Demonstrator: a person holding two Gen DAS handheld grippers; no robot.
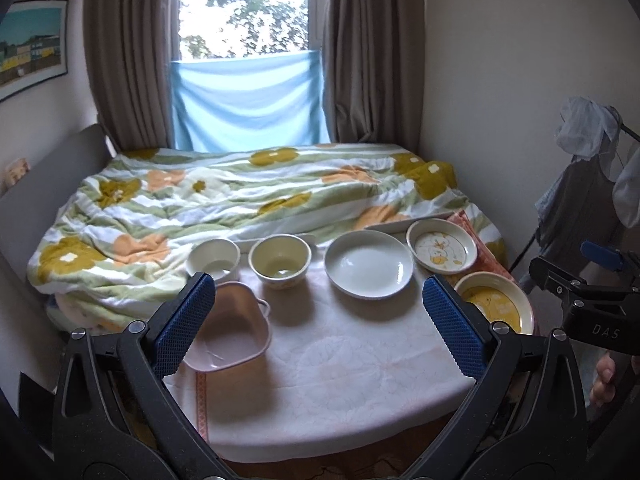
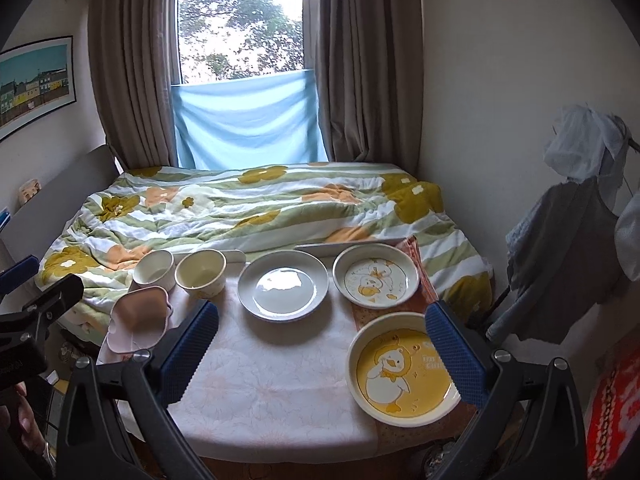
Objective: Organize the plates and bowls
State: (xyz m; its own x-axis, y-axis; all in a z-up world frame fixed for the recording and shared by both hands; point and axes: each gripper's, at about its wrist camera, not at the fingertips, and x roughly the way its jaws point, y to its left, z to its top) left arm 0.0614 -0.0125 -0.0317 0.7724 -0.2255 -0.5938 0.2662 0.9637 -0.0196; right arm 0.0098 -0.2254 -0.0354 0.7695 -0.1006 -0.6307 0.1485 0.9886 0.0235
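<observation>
We hold both the left tongs (image 1: 318,320) and right tongs (image 2: 322,350) spread wide, empty, above the table (image 2: 280,384), touching no dish.

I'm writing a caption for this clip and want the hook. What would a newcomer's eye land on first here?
Probably the yellow duck plate at the table's near right, beside the right gripper, whose blue fingers stand open and empty. Behind it sit a paler duck plate and a plain white plate, with two bowls and a pink dish to the left. Beyond lies a flowered quilt.
</observation>
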